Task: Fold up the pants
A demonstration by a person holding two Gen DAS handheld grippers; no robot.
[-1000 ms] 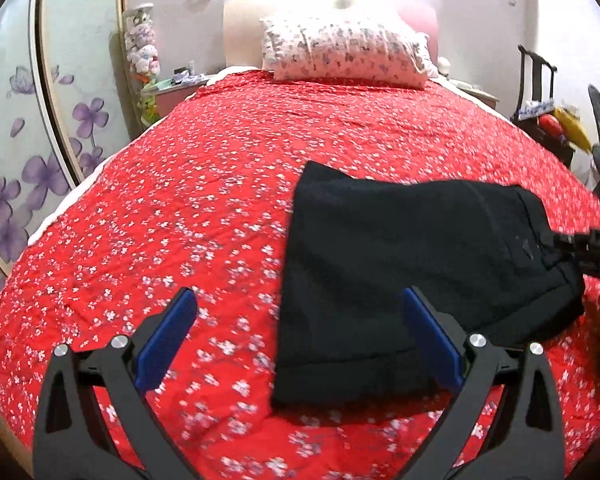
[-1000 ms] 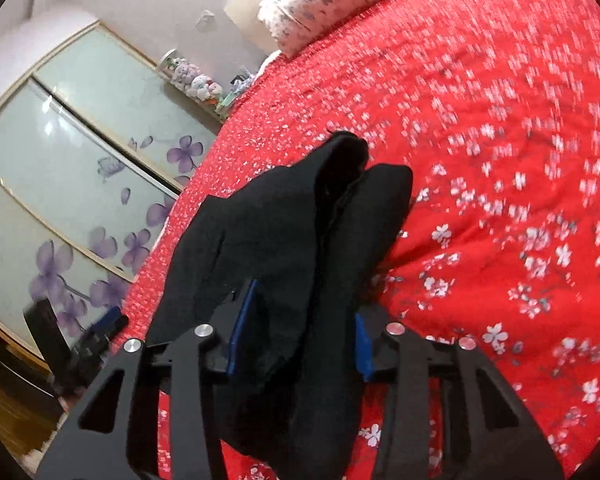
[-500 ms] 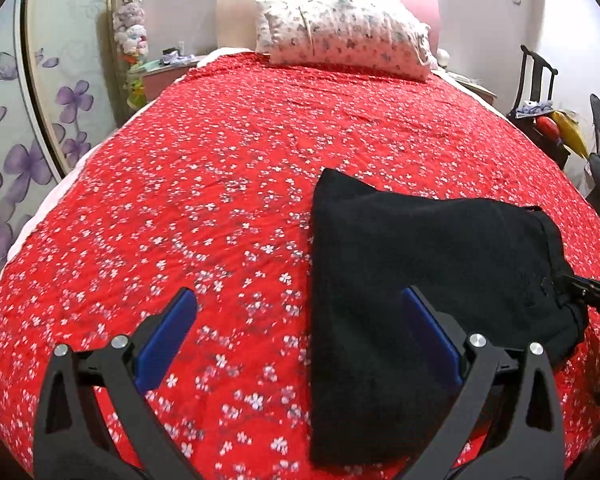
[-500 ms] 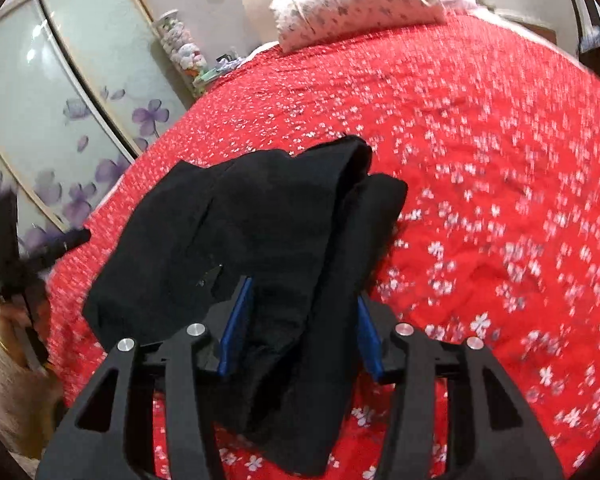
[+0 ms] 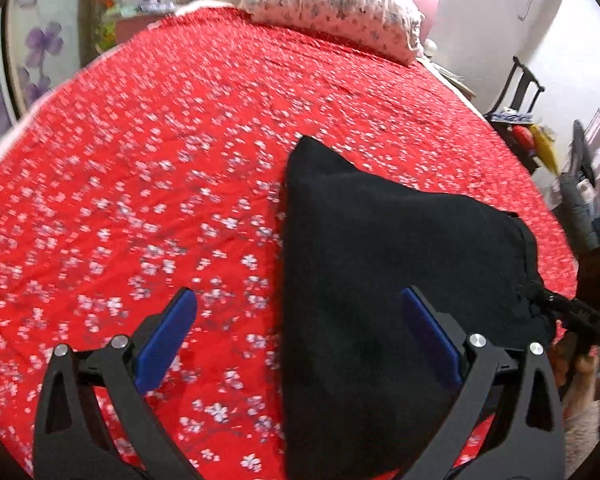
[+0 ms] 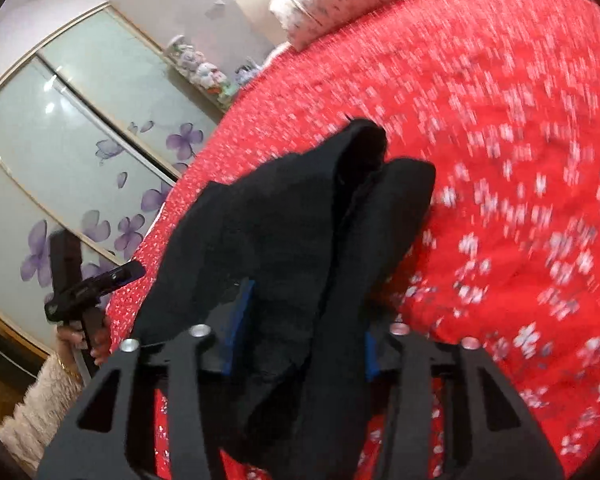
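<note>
Black pants (image 5: 380, 260) lie folded on the red flowered bedspread (image 5: 160, 160), their near end running out of the picture's bottom. My left gripper (image 5: 298, 294) hovers open over the pants' left edge; its right finger is above the cloth, its left finger above the bedspread. In the right wrist view the pants (image 6: 300, 220) are bunched in thick folds between the blue pads of my right gripper (image 6: 304, 332), whose jaws are closing on the cloth. The right gripper (image 5: 548, 300) grips the pants' right end in the left wrist view. The left gripper (image 6: 112, 278) shows at the bed's left edge.
A flowered pillow (image 5: 332, 8) lies at the bed's head. Sliding wardrobe doors with purple flowers (image 6: 80, 152) stand along one side. A dark chair (image 5: 520, 92) with items is beside the opposite side. A nightstand (image 5: 136, 28) with toys sits at the far corner.
My left gripper has shifted toward the pants and tipped downward, so the cloth now fills more of its view. The right gripper stays put, still holding the bunched pants.
</note>
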